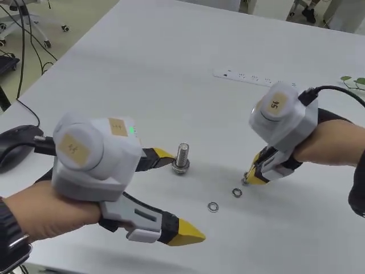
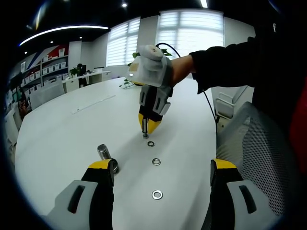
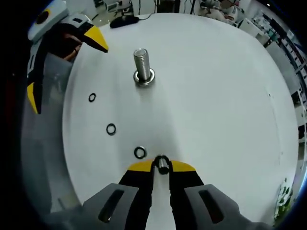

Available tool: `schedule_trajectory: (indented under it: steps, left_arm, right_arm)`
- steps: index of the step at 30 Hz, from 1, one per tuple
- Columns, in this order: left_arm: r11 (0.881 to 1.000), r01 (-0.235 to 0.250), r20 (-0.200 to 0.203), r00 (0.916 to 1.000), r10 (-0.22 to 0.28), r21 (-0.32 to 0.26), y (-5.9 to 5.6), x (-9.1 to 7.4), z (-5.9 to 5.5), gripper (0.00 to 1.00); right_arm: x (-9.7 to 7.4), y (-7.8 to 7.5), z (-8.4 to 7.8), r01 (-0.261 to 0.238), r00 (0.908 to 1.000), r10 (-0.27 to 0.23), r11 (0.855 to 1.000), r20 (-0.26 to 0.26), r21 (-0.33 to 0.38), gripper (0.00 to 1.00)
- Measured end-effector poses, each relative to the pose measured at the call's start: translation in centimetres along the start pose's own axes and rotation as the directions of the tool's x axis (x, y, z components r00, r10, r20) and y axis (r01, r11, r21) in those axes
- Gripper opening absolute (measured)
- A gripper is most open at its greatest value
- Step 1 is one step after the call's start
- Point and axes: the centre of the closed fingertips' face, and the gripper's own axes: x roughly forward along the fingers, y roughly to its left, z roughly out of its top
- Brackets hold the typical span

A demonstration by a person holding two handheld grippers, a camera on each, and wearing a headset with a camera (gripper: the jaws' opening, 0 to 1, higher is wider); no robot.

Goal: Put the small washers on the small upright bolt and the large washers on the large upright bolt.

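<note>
Small washers (image 2: 156, 161): three loose on table (image 1: 142, 68), strung out near small bolt (image 3: 163, 165). Right gripper (image 1: 251, 180) clamped round that bolt, steadying it I guess. Left gripper (image 1: 178, 193) wide open, empty, beside large bolt (image 1: 182, 154). Next imo: left pinches nearest flat ring, fiddly.

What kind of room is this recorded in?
Likely an open-plan office or lab: a large white table with a power strip, a mesh office chair beside it, and blinds over big windows.

Beside the spread left gripper (image 1: 180, 194), the large upright bolt (image 1: 182, 155); two washers (image 1: 213, 206) near the right gripper (image 1: 250, 179).
</note>
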Motion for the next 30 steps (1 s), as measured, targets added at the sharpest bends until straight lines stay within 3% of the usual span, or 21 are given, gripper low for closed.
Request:
schedule_trajectory:
  steps: [11,30]
  left_arm:
    - [1.000,-0.004,0.000,1.0000,0.004,-0.003,0.1,-0.1,-0.2,0.82]
    - [1.000,-0.006,0.002,1.0000,0.006,-0.003,0.1,0.0,-0.1,0.82]
  right_arm:
    - [1.1,0.2,-0.3,-0.003,1.0000,0.003,1.000,-0.007,0.006,0.13]
    - [1.3,0.2,-0.6,-0.007,1.0000,0.007,1.000,0.000,0.019,0.17]
